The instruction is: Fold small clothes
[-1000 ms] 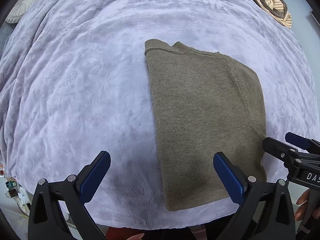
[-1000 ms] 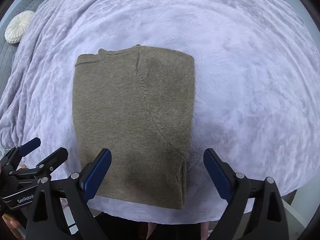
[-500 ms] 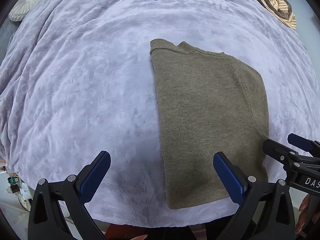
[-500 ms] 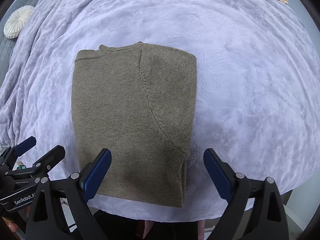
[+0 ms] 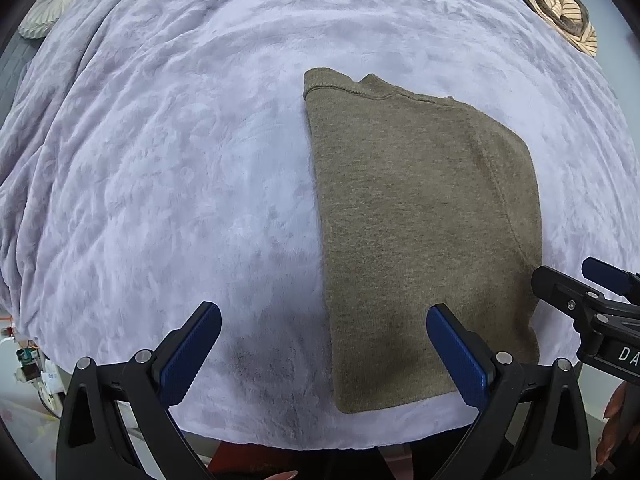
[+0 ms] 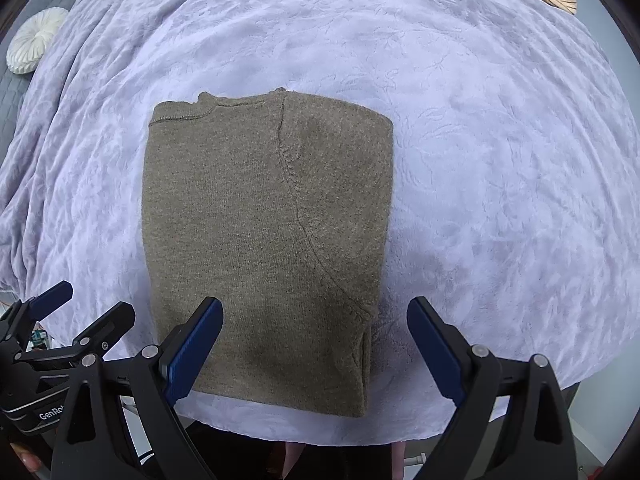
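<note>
An olive-brown knit sweater (image 5: 424, 232) lies folded lengthwise in a long rectangle on the lilac blanket, collar at the far end; it also shows in the right wrist view (image 6: 264, 248). My left gripper (image 5: 324, 352) is open and empty above the sweater's near left corner. My right gripper (image 6: 314, 346) is open and empty above the sweater's near right corner. Each gripper shows at the edge of the other's view: the right one (image 5: 580, 292) and the left one (image 6: 80, 312).
The lilac plush blanket (image 5: 168, 160) covers the whole surface, and its near edge runs just below the sweater's hem. A striped tan garment (image 5: 560, 4) lies at the far right. A white round cushion (image 6: 34, 44) sits at the far left.
Both grippers have drifted slightly; the sweater sits a little lower and more to the right in the views. Both stay open, and the sweater has not been touched.
</note>
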